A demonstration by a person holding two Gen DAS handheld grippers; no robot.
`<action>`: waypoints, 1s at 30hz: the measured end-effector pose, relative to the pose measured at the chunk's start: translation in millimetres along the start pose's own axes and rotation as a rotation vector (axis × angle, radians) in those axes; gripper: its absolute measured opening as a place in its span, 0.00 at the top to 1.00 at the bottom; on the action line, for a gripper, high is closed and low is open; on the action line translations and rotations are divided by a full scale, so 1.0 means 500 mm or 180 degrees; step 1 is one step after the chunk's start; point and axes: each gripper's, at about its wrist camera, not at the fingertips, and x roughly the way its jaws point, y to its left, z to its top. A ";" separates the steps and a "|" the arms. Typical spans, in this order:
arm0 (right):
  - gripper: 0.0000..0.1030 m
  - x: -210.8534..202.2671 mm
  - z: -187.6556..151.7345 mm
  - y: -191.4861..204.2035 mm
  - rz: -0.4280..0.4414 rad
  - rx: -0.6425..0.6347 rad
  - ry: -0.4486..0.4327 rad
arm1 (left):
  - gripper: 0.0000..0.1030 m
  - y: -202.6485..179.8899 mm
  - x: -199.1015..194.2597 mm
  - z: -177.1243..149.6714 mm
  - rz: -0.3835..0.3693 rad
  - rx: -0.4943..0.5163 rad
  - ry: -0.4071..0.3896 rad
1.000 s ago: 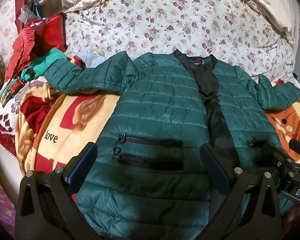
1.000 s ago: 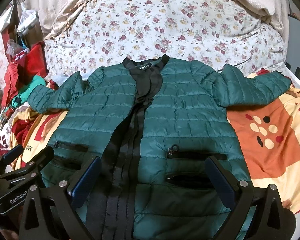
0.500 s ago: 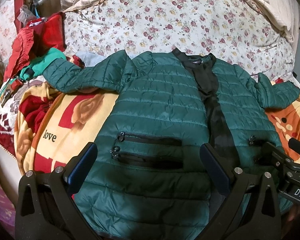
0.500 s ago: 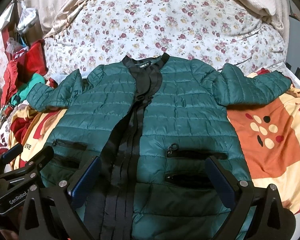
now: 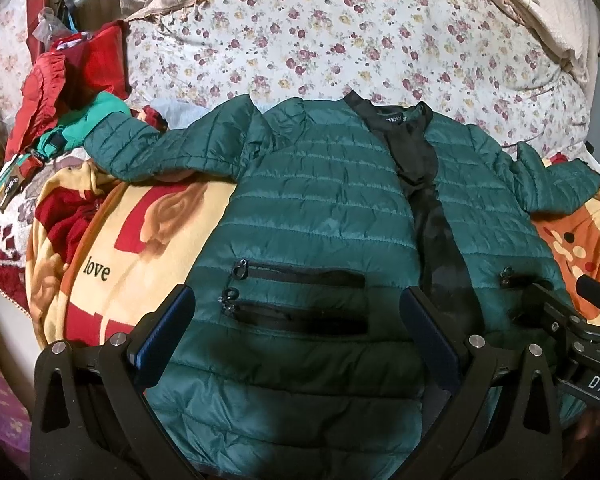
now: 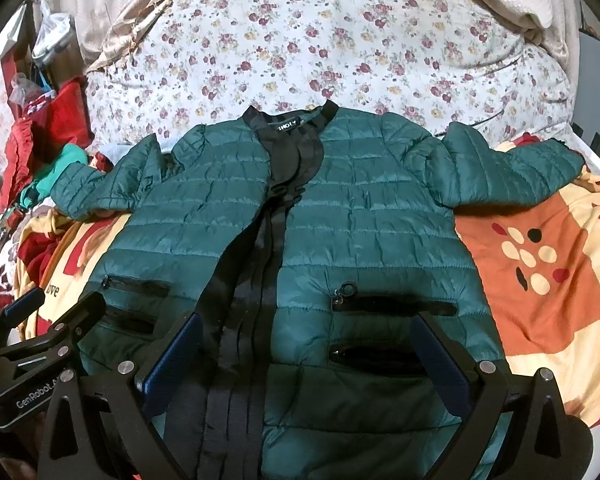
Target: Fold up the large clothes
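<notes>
The green puffer jacket (image 5: 324, 208) lies flat and face up on the bed, collar away from us, hem nearest the two grippers. The left gripper (image 5: 296, 332) hangs over the jacket's lower left panel, fingers spread wide apart with nothing between them, above the two zipped pockets (image 5: 296, 292). The right gripper (image 6: 306, 354) hovers over the lower right panel, likewise wide open and empty; whether either one touches the fabric I can't quite tell from here.

Under the jacket is an orange, red and cream blanket (image 6: 540, 272) printed with "love", and beyond the collar a floral quilt (image 6: 320, 52). A heap of red and teal clothes (image 5: 64, 100) sits off by the left sleeve's cuff. Nothing lies on top of the jacket.

It's quilted in horizontal bands, with black trim down the front opening (image 6: 260, 248), which gapes toward the hem. Both sleeves stretch out sideways.
</notes>
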 end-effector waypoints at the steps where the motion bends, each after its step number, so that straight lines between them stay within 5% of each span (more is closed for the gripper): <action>1: 0.01 0.002 0.000 0.001 0.0004 0.0000 0.0001 | 0.00 0.001 0.002 0.000 0.0008 0.0001 0.0003; 30: 0.01 0.110 0.091 0.021 0.0110 -0.0070 0.0056 | 0.00 0.055 0.100 0.081 0.0119 -0.0195 0.0056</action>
